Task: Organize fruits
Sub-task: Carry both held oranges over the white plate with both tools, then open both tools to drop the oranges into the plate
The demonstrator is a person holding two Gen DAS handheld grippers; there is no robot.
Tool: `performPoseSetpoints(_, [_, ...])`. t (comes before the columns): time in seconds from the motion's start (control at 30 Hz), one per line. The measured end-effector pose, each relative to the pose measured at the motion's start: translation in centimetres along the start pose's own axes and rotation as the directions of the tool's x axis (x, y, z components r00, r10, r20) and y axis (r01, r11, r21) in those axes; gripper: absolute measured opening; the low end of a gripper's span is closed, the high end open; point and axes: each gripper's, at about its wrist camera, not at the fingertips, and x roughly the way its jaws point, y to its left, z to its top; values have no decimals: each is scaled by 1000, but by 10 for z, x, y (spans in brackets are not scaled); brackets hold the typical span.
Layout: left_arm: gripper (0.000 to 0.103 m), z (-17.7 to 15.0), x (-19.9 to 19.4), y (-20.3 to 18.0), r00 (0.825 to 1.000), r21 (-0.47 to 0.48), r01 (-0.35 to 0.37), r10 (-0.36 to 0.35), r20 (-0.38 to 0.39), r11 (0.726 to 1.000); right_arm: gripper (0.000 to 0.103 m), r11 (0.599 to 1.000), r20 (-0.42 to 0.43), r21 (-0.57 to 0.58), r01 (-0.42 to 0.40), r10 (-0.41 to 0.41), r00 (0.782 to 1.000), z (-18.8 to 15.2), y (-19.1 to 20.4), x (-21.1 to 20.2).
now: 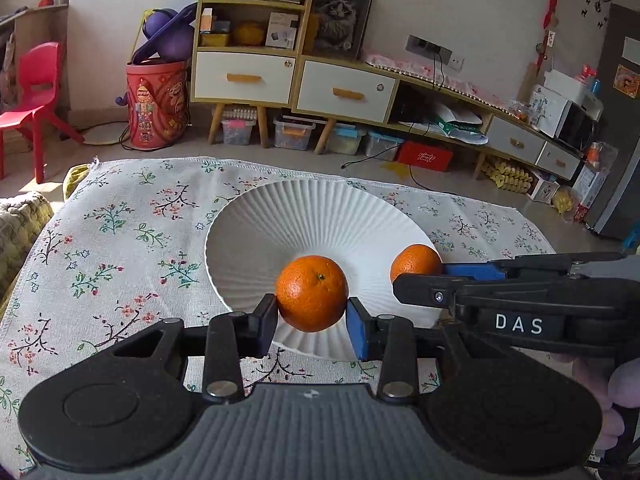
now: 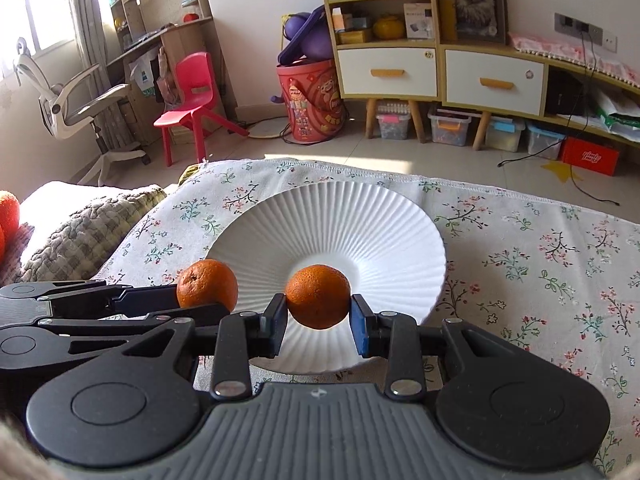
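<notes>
My left gripper (image 1: 312,314) is shut on a mandarin (image 1: 312,293), held above the near part of a white ribbed plate (image 1: 320,216). My right gripper (image 2: 319,318) is shut on a second mandarin (image 2: 319,295), also over the plate (image 2: 332,220). In the left wrist view the right gripper (image 1: 420,276) comes in from the right with its mandarin (image 1: 414,262). In the right wrist view the left gripper (image 2: 188,300) comes in from the left with its mandarin (image 2: 206,284). Nothing lies in the plate.
The plate rests on a floral tablecloth (image 1: 120,240). A knitted cushion (image 2: 88,236) lies left of the table, with more orange fruit (image 2: 8,212) at the far left edge. Behind stand a shelf unit (image 1: 248,40), a red bin (image 1: 156,104) and a red chair (image 1: 32,96).
</notes>
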Motion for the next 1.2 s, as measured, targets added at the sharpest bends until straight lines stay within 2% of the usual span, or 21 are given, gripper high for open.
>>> performPoseSetpoints(0.2, [22,3,25,4,1000,36,2,-1,-27,999,30,999,-21,43,-2,3,1000,3,-13,12])
performPoseSetpoints(0.43, [22,8,41,2,999,61,7,-4,-45,998,30,999,-41,40,-13,15,999,5,-18,25])
performPoseSetpoints(0.63, [23,14,53,4,998,38,7,-5,-64,999,30,999,-67,49,-12,15,998,5,-23,35])
performPoseSetpoints(1.07, [23,16,54,6,998,23,25,-23,-66,999,33,998,-65,47,-35,38,997,8,-24,35])
performPoseSetpoints(1.2, [28,16,48,7,997,26,27,-25,-67,999,35,998,-59,51,-46,49,997,8,-25,32])
